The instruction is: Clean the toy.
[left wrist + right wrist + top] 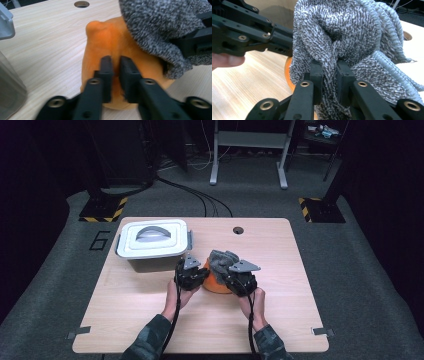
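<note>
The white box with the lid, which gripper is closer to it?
Left. The left gripper is just beside the white box; the right gripper is farther away, past the orange thing.

Lab or test bay: dark curtained walls, hazard-striped stand feet (104, 210), floor cables (200, 197), grey carpet.

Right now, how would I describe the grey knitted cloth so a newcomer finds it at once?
Start at the light wooden table and find the white lidded plastic box. To its right, between the two black grippers, sits a soft orange item. The speckled grey knitted cloth drapes over it, pinched by the right gripper: the only woolly thing there.
</note>
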A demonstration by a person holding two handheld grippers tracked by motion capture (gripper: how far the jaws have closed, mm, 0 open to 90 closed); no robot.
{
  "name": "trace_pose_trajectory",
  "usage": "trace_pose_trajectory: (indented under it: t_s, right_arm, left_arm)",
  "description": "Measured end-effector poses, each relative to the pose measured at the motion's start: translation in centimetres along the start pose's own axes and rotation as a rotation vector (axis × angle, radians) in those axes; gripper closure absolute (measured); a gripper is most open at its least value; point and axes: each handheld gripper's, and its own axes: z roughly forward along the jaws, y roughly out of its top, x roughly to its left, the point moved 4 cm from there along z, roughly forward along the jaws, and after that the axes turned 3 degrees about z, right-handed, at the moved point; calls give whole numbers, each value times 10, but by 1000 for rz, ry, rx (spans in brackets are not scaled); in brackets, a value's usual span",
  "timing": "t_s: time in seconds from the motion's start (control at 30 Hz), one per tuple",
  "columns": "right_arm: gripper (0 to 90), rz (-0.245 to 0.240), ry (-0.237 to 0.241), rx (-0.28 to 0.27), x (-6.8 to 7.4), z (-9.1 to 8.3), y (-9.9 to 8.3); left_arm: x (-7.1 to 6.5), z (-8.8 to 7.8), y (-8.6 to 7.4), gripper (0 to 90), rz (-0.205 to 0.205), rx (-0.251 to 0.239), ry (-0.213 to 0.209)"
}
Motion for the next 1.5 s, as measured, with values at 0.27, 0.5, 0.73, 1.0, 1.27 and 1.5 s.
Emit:
trace_pose_trajectory:
  t_s: [0.27,0.5,0.73,1.0,1.27,1.5]
  right_arm:
    - [783,2,28,-14,-8,0,0]
    - [783,5,21,-14,-12,3,3]
    - [782,4,11,-16,-14,6,5]
    - [781,-14,-11,-63,-4,-16,15]
    - [781,-88,-7,-10,12,-3,6]
    - [787,-65,-74,0,-8,1,0]
  left_arm:
    - [4,0,-4,544,23,37,-49]
    - [-4,8,-11,558,43,81,-138]
    - [-5,12,-12,773,42,61,-118]
    - [-5,14,-10,812,-19,61,-61]
    - [-4,13,-11,826,-33,62,-54]
    - [-7,12,-9,840,-31,47,-65]
